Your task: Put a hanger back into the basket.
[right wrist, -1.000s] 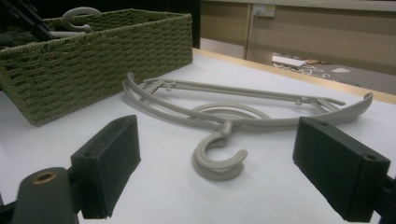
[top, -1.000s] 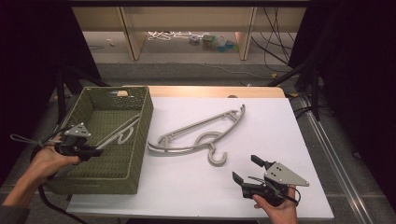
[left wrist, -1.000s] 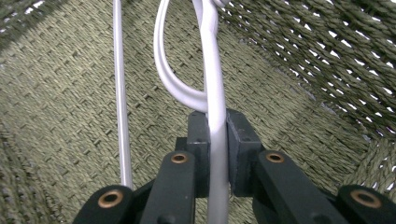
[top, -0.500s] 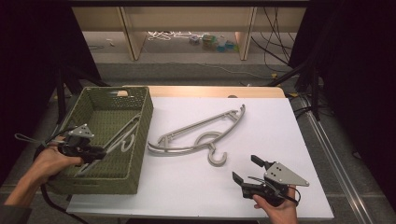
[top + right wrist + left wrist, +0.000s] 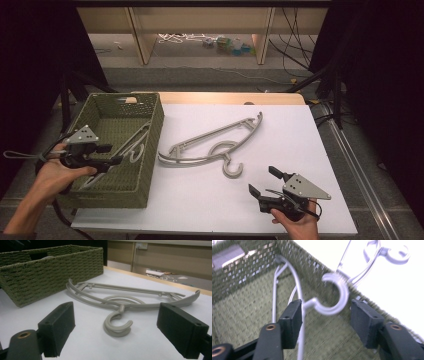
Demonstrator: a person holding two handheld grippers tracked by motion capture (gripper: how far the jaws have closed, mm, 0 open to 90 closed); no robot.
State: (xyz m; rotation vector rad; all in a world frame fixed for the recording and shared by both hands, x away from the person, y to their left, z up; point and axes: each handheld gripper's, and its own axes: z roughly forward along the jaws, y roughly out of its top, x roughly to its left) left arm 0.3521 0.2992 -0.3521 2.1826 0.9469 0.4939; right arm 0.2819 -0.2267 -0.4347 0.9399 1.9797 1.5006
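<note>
Releasing: left tongs (image 5: 325,315) have just been opening, pads spread and clear of the hanger (image 5: 332,298) lying in the basket (image 5: 150,165), its hook between the jaws, leaning on the wall ahead. To finish well, lift straight up so neither pad snags the hook. Right tongs (image 5: 115,332) spread and empty, low over the surface (image 5: 210,200); the other hangers (image 5: 120,305) lie just ahead, hooks toward them. Approach the hook neck square on.
</note>
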